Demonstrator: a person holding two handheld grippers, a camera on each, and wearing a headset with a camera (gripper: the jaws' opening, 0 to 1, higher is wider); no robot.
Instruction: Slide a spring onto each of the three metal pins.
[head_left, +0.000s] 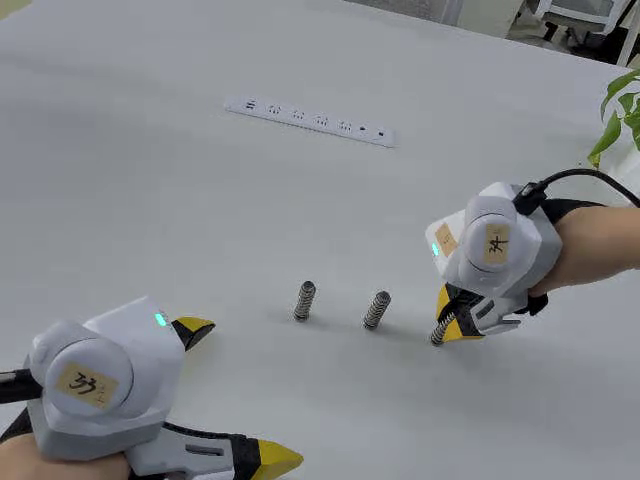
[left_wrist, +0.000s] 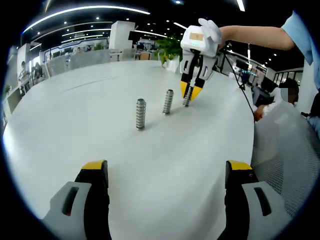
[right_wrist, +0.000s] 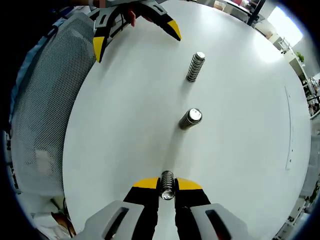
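Yellow-tipped jaws of the right hand-held gripper (right_wrist: 167, 185) were nearly closed on a spring (head_left: 441, 328) standing on the white surface (head_left: 200, 200). Left hand-held gripper (left_wrist: 166, 167) gaped wide, empty. Handwriting on its tan sticker (head_left: 85, 385) was illegible.

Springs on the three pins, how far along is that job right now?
Done: the left spring and middle spring stand upright on the white table, apparently over their pins. In hand: the right hand-held gripper is shut on the third spring, also upright. Left: seating and releasing it; whether it is fully down I cannot tell. The left hand-held gripper is open, idle.
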